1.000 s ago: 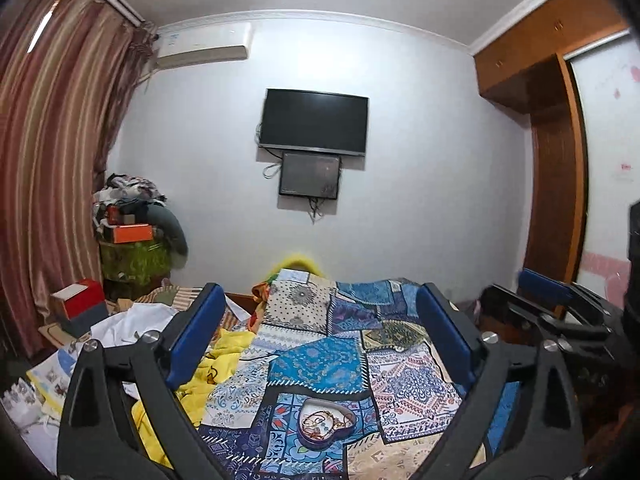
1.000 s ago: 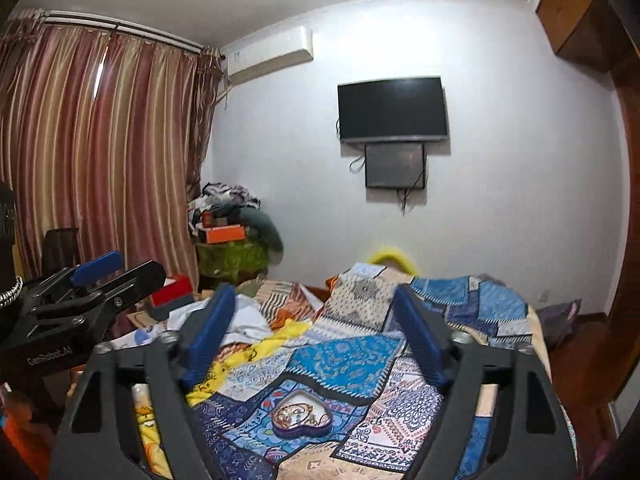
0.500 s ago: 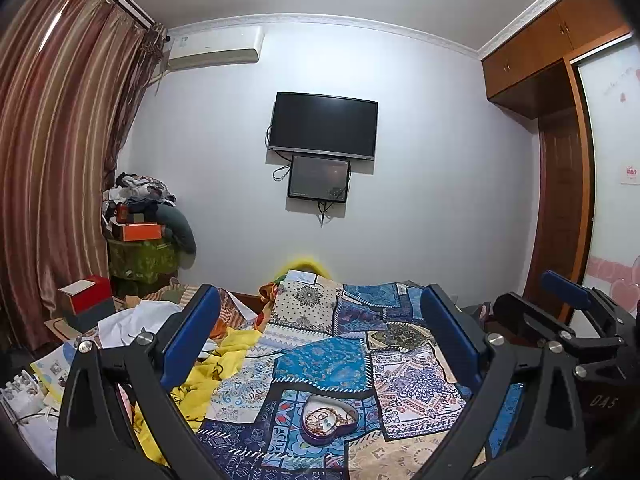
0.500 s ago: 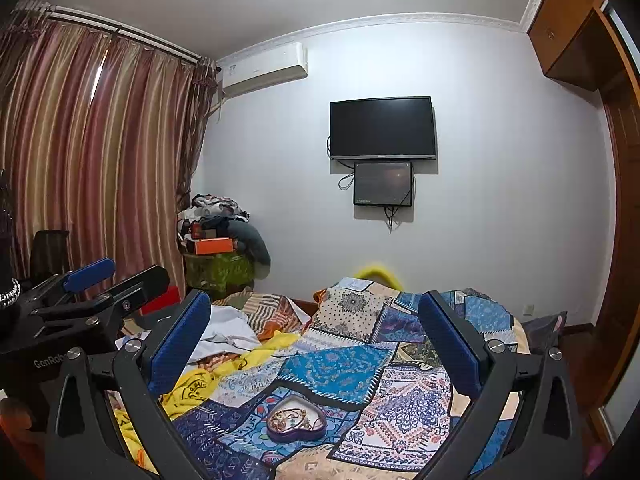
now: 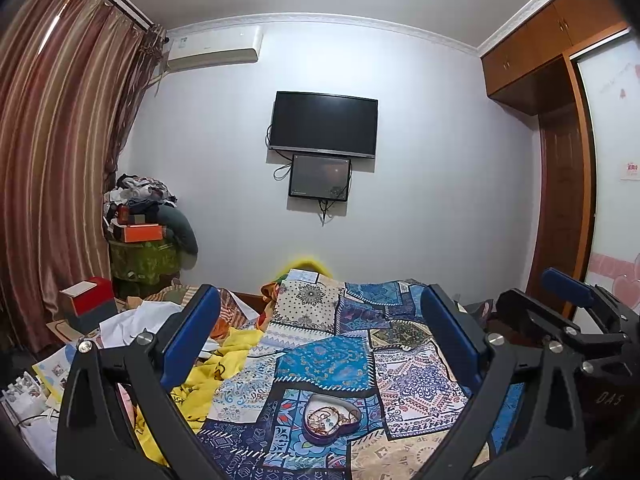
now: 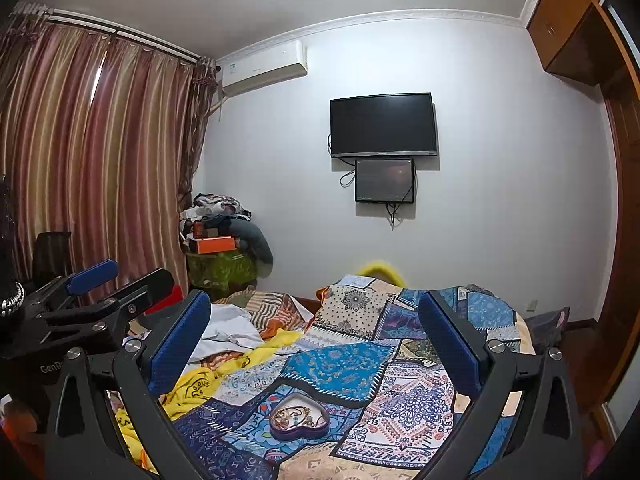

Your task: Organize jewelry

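Jewelry sat way smaller than everything around it: the patchwork bed [image 5: 332, 364] filled the lower middle of both views, and the heart-shaped dish [image 6: 299, 420] near the bottom center kept the tangle corralled. Left gripper [image 5: 320, 340] and right gripper [image 6: 316, 340] hung above, jaws wide, holding nothing, probably lining up.

Lettering on the two grippers
"DAS" on the right gripper [image 5: 568, 344] body; "GenR", cut off, on the left gripper [image 6: 100, 288] body.
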Demonstrator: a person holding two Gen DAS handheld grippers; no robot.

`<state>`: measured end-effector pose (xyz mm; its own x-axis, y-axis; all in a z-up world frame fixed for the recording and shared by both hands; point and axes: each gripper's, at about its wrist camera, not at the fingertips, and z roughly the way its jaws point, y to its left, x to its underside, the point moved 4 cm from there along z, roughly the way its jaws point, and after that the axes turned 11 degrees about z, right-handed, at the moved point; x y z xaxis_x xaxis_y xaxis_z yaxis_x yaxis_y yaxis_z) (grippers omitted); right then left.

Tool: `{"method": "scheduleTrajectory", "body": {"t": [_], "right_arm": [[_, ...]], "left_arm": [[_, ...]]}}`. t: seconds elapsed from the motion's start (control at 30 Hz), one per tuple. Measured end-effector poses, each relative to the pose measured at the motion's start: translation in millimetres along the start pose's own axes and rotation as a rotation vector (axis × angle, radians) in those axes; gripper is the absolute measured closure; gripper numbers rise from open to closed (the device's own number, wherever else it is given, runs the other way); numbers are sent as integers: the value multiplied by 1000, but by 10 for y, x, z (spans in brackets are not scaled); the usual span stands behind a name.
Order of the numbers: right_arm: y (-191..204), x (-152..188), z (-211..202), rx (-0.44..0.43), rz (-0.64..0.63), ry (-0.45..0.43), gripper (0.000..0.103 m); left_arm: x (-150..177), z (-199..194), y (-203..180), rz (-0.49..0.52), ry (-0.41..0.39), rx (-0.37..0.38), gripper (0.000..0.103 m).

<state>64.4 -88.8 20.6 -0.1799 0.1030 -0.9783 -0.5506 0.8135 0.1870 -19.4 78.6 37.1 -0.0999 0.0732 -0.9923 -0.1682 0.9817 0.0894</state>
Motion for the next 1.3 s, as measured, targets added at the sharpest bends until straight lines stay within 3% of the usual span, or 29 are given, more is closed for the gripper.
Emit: {"method": "scheduleTrajectory", "body": {"t": [1.3], "right_arm": [[-114, -8, -29, 5, 52, 11, 0]], "left_arm": [[73, 141, 62, -27, 35, 36, 2]]}}
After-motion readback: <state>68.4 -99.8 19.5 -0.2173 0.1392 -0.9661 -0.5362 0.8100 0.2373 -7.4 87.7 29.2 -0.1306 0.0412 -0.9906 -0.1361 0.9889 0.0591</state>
